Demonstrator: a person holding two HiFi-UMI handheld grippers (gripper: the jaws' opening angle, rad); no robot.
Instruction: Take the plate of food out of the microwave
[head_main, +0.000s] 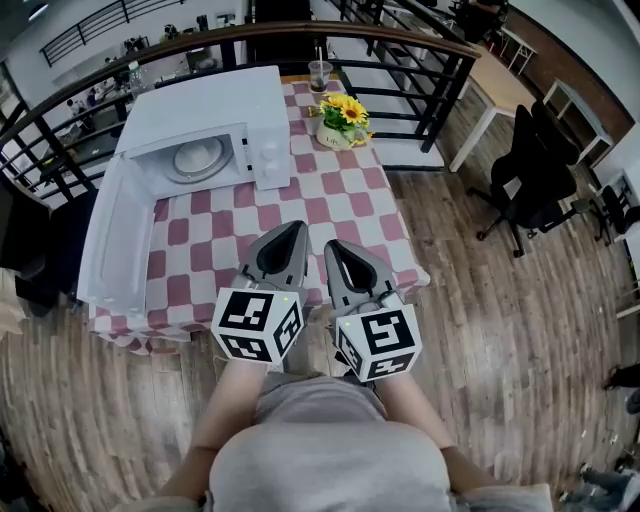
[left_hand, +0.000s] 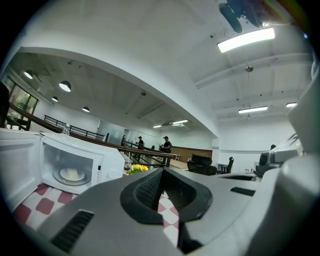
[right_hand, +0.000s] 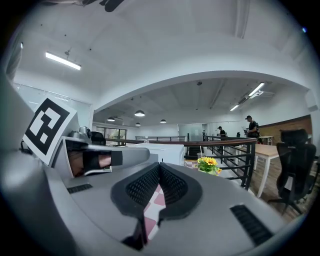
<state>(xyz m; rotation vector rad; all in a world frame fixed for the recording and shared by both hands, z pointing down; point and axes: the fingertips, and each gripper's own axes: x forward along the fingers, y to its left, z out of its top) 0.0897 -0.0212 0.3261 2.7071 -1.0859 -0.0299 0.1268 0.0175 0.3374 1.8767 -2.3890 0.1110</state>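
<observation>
A white microwave (head_main: 215, 125) stands at the far left of a table with a red-and-white check cloth (head_main: 340, 200). Its door (head_main: 115, 240) hangs open to the left. Inside, a white plate with pale food (head_main: 198, 158) rests on the turntable; the left gripper view shows that plate (left_hand: 72, 174) in the lit cavity. My left gripper (head_main: 299, 228) and right gripper (head_main: 331, 246) hover side by side over the table's near edge. Both are shut and hold nothing, well short of the microwave. They point level across the table, and their tips (left_hand: 161, 171) (right_hand: 159, 165) are pressed together.
A pot of sunflowers (head_main: 342, 120) and a plastic cup (head_main: 320, 75) stand at the table's far end, right of the microwave. A dark railing (head_main: 420, 40) curves behind the table. Black office chairs (head_main: 530, 170) are on the wooden floor to the right.
</observation>
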